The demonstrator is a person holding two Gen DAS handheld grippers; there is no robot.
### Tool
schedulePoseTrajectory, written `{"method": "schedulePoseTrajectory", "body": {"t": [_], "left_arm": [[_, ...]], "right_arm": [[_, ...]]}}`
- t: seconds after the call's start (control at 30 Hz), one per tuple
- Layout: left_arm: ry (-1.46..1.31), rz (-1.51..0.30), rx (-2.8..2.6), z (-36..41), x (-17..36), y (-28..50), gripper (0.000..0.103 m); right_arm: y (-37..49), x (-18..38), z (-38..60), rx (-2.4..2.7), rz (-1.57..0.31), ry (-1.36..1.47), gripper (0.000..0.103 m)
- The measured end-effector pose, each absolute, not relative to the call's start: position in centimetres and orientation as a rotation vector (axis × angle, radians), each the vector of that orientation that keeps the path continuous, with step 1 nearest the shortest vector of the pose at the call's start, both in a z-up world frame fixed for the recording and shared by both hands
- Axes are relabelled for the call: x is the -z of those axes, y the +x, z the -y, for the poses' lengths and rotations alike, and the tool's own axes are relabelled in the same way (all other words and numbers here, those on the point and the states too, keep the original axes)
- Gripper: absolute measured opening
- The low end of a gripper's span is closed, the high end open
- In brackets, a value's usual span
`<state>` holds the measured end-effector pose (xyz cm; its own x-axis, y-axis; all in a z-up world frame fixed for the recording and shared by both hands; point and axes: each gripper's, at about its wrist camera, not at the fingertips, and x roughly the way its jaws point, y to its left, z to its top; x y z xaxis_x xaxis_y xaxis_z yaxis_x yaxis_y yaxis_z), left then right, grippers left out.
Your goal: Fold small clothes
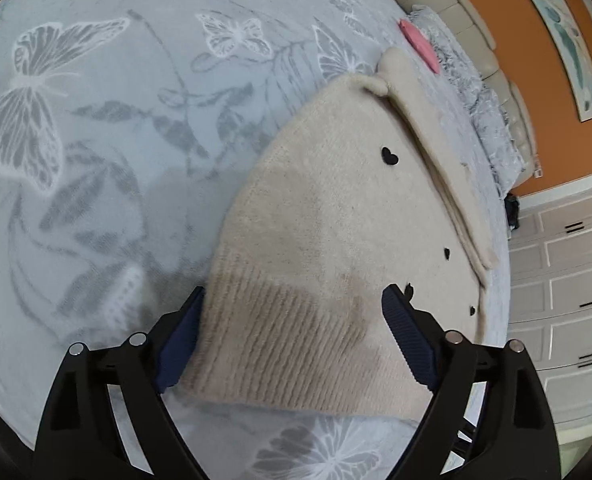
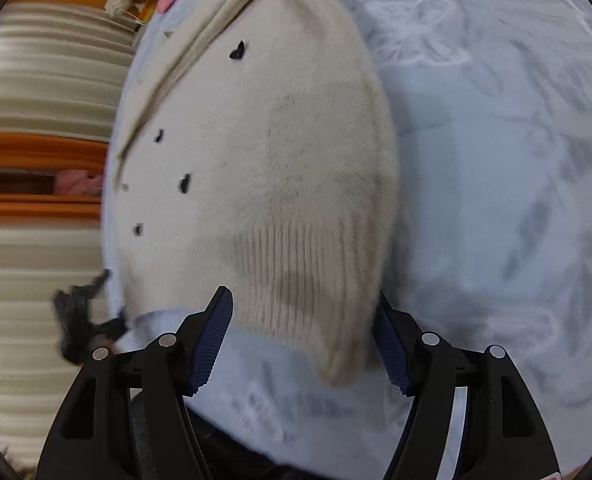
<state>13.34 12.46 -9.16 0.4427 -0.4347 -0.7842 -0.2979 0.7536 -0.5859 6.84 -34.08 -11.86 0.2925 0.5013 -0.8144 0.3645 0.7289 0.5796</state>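
Pale blue bedding printed with grey butterflies covers the bed (image 1: 108,128), and a cream knitted sweater (image 1: 336,216) lies spread on it. Both sets of jaws stand wide open. The left gripper (image 1: 292,300) has its blue pads on either side of the sweater's ribbed hem (image 1: 288,336), one pad at the sweater's edge, the other over the fabric; whether they touch it cannot be told. The right gripper (image 2: 302,300) likewise straddles a ribbed corner of the sweater. Small black hearts (image 1: 390,156) dot the knit. Farther off, a pink item (image 1: 418,44) lies on the bed near a padded headboard (image 1: 468,28) and an orange wall (image 1: 536,60). White drawers (image 1: 568,280) stand beside the bed.
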Motion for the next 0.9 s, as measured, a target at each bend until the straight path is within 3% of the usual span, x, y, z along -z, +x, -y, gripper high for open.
{"method": "schedulePoseTrajectory", "body": {"t": [0.03, 0.07, 0.1, 0.13, 0.43, 0.9], "left_arm": [[-0.769, -1.146, 0.096, -12.4, 9.2, 13.5, 0.067], [-0.826, -1.169, 0.115, -12.5, 9.6, 13.7, 0.038], [-0.911, -1.206, 0.150, -12.5, 10.3, 13.8, 0.023], [-0.960, -1.228, 0.160, -12.5, 10.8, 13.7, 0.017], [-0.977, -1.128, 0.221, -13.3, 3.1, 7.5, 0.007], [-0.971, -1.218, 0.293, -14.1, 1.8, -6.3, 0.007]], "right_arm": [[7.3, 11.6, 33.8, -0.098, -1.288, 0.807, 0.065], [7.6, 11.3, 33.5, -0.104, -1.269, 0.816, 0.030], [7.8, 11.3, 33.3, -0.108, -1.262, 0.829, 0.007], [7.9, 11.3, 33.1, -0.104, -1.254, 0.860, 0.010], [1.1, 2.6, 34.9, -0.107, -0.973, 0.894, 0.007], [-13.3, 2.7, 35.4, -0.108, -0.975, 0.980, 0.007]]}}
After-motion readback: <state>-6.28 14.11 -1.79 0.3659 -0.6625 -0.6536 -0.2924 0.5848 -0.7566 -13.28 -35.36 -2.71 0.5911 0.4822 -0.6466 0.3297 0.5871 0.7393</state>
